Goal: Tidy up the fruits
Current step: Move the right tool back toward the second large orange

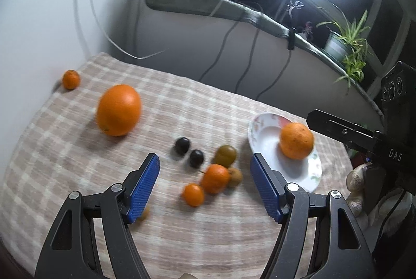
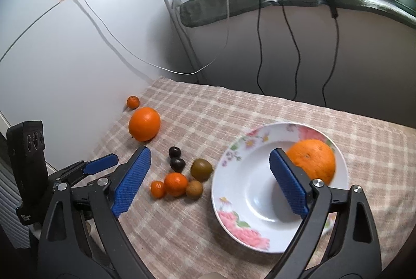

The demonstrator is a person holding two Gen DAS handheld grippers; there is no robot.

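While one orange (image 2: 313,160) already sits in the plate (image 2: 234,203), beyond the right gripper's (image 2: 209,182) far finger, the rest remains on the cloth (image 2: 182,240). Both the right gripper and the left gripper (image 1: 205,185) stand with jaws apart, holding nothing. Outstanding: the large orange (image 1: 119,109), the small mandarin (image 1: 70,79) well ahead-left, and the cluster of small fruits (image 1: 208,164) just ahead of the left gripper. Only the right wrist view shows the plate's full rim; only the left shows a fruit (image 1: 145,213) partly hidden behind its left finger.

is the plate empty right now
No, one orange already sits in the floral plate, while the other fruits lie on the checked cloth.
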